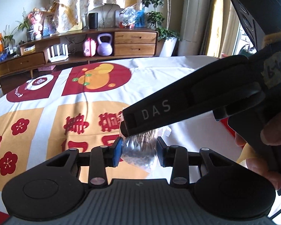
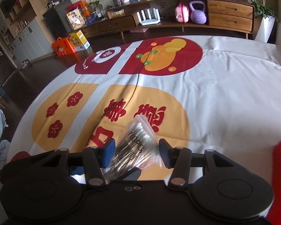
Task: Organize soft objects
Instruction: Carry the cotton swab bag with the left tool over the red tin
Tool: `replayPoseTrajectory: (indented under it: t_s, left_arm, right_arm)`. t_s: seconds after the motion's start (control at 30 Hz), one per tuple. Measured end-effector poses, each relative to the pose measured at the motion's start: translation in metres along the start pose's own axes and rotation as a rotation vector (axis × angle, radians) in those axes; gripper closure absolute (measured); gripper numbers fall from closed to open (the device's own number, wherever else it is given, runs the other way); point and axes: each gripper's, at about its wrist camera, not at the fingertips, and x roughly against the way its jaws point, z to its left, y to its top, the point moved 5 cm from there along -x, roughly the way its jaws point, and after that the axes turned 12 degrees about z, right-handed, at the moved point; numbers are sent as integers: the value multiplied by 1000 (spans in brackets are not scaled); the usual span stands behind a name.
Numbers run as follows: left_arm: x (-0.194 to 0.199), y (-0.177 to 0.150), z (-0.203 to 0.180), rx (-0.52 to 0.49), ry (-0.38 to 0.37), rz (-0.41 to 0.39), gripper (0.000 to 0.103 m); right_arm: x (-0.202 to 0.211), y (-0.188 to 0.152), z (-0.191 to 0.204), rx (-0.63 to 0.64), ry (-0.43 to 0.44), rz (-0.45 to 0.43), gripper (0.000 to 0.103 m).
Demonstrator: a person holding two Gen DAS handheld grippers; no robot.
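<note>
A round table draped in a white cloth printed with red and orange festive panels [image 2: 224,93] is filling both views, with a long wooden sideboard [image 2: 196,16] running along the wall behind it. The clear plastic zip bag of white cotton swabs [image 2: 134,146] is hanging above the cloth's near orange panel, towards the near edge of the table rather than lying on it, and both tools are meeting on it. The left gripper [image 1: 138,151] is clamping the bag's bulging lower end, its blue pads pressing in from either side. The right gripper [image 2: 136,152] is reaching in from the right in the left wrist view, its jaws standing part-way apart around the printed middle of the bag; whether both pads are pressing cannot be told, since the right one appears to be standing just clear of the film. The bag's long axis is running away from the right jaws, tilted up-right, with the zip strip farthest out. Neither hand is nearer.
</note>
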Motion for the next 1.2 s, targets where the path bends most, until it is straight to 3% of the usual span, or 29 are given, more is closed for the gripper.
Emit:
replayPoseTrajectory:
  t_s: [0.23, 0.6, 1.2]
  left_arm:
    - [31, 5, -39, -52, -30, -31, 66]
    - [64, 17, -131, -172, -93, -87, 67]
    - [30, 32, -269, -320, -202, -39, 67]
  right_arm:
    - [50, -21, -12, -32, 2, -59, 57]
    - [130, -58, -51, -95, -28, -179, 57]
    - [190, -117, -163, -273, -109, -272, 57]
